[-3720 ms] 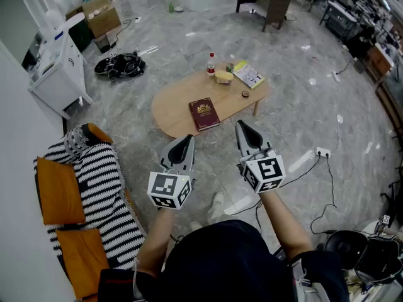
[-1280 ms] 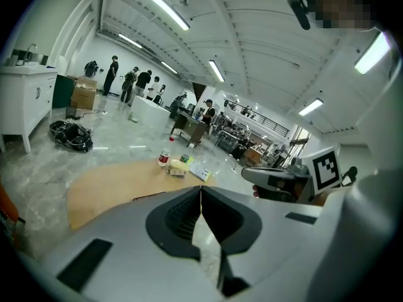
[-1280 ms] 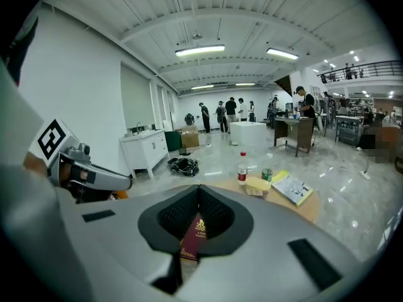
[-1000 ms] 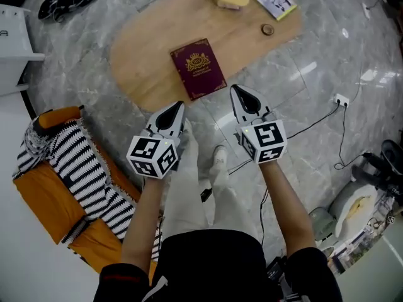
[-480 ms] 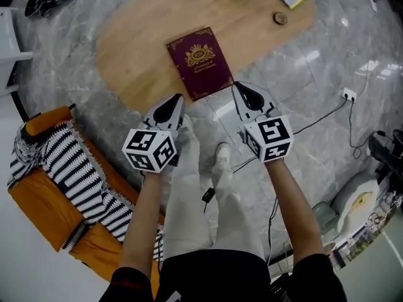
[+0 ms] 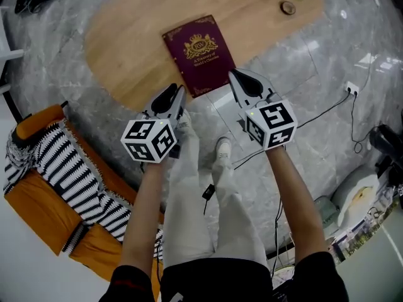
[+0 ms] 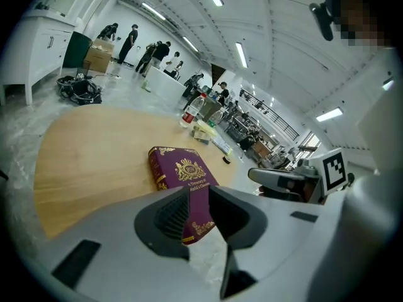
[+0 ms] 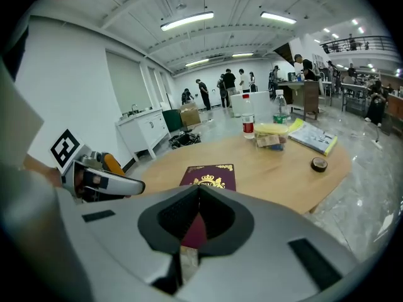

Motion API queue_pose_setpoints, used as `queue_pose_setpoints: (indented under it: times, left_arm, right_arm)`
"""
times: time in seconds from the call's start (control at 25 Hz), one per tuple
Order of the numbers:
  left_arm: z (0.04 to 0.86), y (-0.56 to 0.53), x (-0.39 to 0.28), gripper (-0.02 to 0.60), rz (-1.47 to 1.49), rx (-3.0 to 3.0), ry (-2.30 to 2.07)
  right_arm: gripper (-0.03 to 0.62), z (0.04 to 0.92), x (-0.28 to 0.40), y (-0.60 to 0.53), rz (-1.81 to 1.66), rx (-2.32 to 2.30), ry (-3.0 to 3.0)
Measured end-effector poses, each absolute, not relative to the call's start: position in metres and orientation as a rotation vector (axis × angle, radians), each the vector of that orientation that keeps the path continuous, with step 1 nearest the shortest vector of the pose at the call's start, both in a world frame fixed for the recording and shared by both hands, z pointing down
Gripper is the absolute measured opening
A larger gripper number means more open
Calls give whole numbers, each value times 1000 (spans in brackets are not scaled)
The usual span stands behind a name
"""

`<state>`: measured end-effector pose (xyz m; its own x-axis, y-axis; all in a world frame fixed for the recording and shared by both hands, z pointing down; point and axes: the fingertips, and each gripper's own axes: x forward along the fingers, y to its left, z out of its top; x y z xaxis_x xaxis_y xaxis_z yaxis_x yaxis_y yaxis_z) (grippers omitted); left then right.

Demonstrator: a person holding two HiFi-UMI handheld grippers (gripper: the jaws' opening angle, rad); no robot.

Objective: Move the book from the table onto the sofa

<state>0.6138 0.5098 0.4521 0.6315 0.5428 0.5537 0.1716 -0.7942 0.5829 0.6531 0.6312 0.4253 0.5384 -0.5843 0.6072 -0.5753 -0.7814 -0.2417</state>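
Two hand-held grippers hover side by side at the near edge of a low oval wooden table (image 6: 119,39), seen from above. A dark red book (image 6: 200,54) with a gold crest lies flat on the table, cover up, its near end reaching the table's near edge. It is well apart from the orange sofa (image 6: 34,190) at the near left, which has a black-and-white striped blanket (image 6: 72,162) draped over it.

The left gripper (image 6: 172,94) sits just left of the book's near end. Its jaws are opening, with a narrow gap between them; they grip nothing, and the book shows beyond the gap. The right gripper (image 6: 238,80) sits just right of the book's near end, its jaws pressed together and empty.

Below the grippers, the person's legs in pale trousers (image 6: 204,200) stand on a grey marbled floor (image 6: 315,74). A small tape roll (image 6: 288,7) rests on the table's far right part.
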Motion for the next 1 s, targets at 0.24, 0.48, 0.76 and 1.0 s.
queue_pose_setpoints:
  times: [0.24,0.48,0.76,1.0]
  left_arm:
    - [472,511,618,124,1063,2343,565]
    - [486,511,623,166,1090,2318,568]
    - [503,513,628,259,1107,2255,572]
    - [520,520,631,331,1148,2224,575]
  right_arm:
    - [47,444,661,626,-1126,-2728,1051]
    - [182,463,670,622,-1197,-2692,1092]
    - [292,491,679,628,-1283,-2670,1071]
    - [337,515,682,629,-1336,-2614,1012]
